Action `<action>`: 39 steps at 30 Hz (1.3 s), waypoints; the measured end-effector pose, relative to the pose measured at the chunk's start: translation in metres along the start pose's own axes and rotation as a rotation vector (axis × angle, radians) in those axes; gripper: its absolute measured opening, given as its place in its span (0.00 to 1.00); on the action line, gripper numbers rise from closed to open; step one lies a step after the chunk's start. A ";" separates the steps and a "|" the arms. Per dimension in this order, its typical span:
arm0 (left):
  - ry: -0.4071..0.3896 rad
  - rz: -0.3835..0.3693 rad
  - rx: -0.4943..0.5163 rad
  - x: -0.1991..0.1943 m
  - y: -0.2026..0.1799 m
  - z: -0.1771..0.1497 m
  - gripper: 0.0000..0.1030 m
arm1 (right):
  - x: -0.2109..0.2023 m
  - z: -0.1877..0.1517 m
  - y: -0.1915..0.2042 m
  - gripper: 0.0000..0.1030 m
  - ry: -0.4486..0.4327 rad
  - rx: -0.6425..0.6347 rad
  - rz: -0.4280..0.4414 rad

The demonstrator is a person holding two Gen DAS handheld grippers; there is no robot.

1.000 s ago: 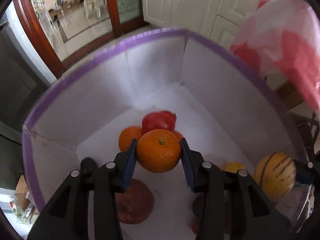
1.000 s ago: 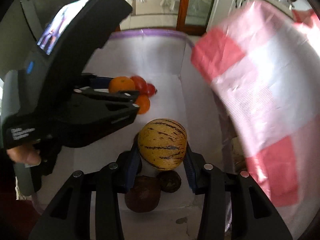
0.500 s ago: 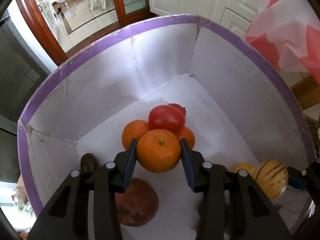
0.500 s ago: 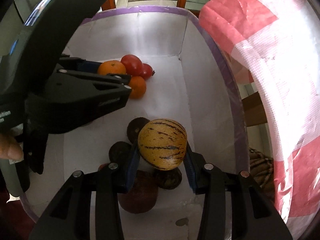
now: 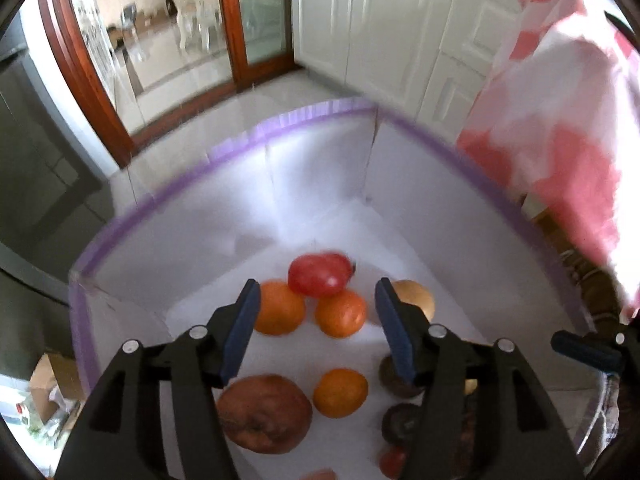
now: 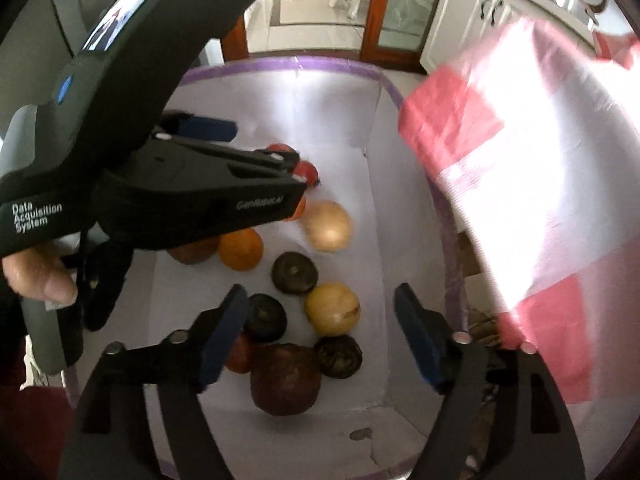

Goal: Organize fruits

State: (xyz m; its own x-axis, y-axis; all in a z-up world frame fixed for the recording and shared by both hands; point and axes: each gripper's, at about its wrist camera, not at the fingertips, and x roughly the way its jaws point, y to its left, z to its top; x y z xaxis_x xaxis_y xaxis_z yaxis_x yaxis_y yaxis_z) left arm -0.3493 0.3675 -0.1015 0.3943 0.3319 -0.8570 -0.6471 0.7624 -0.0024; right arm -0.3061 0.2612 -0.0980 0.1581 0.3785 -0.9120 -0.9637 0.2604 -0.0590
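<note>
Jaws of both the left gripper [image 5: 316,316] and right gripper [image 6: 320,320] are opening, empty, above the fruit-filled white box [image 5: 320,168]; a loose orange [image 5: 340,392] lies at 6 o'clock of the orange cluster.

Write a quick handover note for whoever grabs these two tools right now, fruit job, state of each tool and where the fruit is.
Left tool: jaws opening, nothing between them, above the box.
Right tool: jaws opening, nothing held.
White box: holds all fruit in view.
Far end: red tomato, oranges, a blurred pale round fruit.
Near end: dark round fruits, yellow fruit, large brown fruit.
Lone orange lies mid-box.
Done: both tools emptied.
Left: cannot tell; no fruit visible outside the box.
</note>
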 end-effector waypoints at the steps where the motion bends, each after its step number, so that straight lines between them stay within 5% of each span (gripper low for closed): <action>1: -0.036 0.012 0.010 -0.009 -0.001 0.001 0.67 | -0.003 0.000 -0.001 0.78 -0.009 -0.003 0.001; 2: -0.094 0.036 0.022 -0.021 -0.002 0.003 0.83 | -0.008 -0.001 -0.002 0.80 -0.018 -0.004 0.002; 4: -0.204 0.095 0.035 -0.044 -0.004 0.004 0.97 | -0.016 -0.001 -0.003 0.81 -0.035 0.000 0.005; 7: -0.284 0.093 0.037 -0.067 -0.006 0.006 0.99 | -0.020 -0.005 -0.007 0.81 -0.043 0.021 0.007; 11: -0.218 0.034 0.010 -0.061 -0.004 0.010 0.98 | -0.019 -0.011 -0.012 0.81 -0.029 0.046 -0.001; 21: -0.016 0.028 -0.017 -0.025 -0.006 -0.010 0.98 | -0.007 -0.014 -0.024 0.81 0.031 0.111 -0.014; 39: 0.025 0.022 -0.031 -0.015 -0.004 -0.012 0.98 | 0.002 -0.014 -0.023 0.82 0.066 0.125 -0.020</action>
State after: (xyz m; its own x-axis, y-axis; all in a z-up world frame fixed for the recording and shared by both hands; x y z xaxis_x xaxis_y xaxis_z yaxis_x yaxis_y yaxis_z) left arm -0.3606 0.3526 -0.0946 0.3637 0.3345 -0.8694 -0.6755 0.7373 0.0011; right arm -0.2867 0.2436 -0.1039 0.1581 0.3142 -0.9361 -0.9257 0.3771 -0.0298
